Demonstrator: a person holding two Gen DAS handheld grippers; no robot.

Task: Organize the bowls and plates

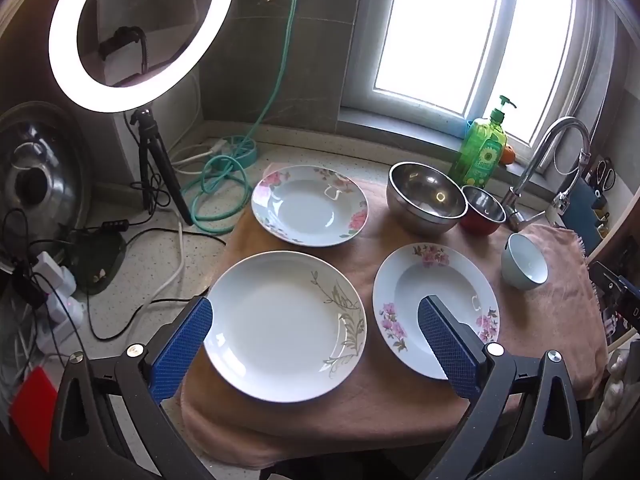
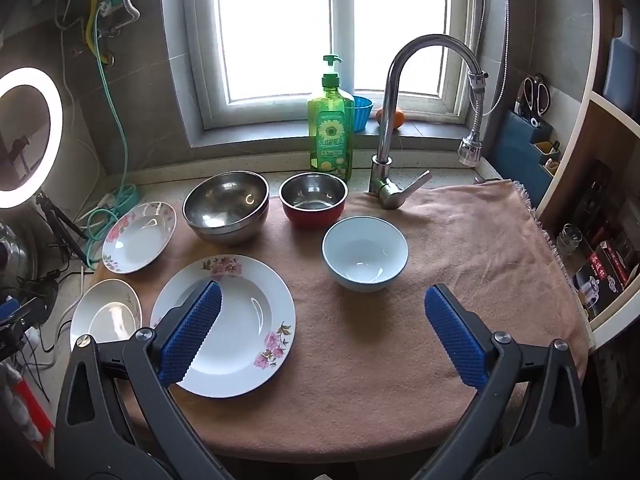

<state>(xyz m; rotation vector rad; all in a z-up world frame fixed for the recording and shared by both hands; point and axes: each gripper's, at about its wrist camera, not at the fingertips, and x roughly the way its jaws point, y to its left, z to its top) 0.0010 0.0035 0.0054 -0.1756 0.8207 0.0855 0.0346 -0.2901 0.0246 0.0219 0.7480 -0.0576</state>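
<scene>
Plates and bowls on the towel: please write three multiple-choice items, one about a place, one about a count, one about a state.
1. What stands right of the large steel bowl?
A. red-sided steel bowl
B. kettle
C. cutting board

2. How many plates lie on the pink towel?
A. one
B. three
C. five

3. The right gripper is:
A. shut on a spoon
B. shut on a plate
C. open

Key:
1 A, it sits beside that bowl, before the dish soap bottle.
2 B, two floral plates and a leaf-pattern plate.
3 C, its blue fingers stand wide apart, holding nothing.
</scene>
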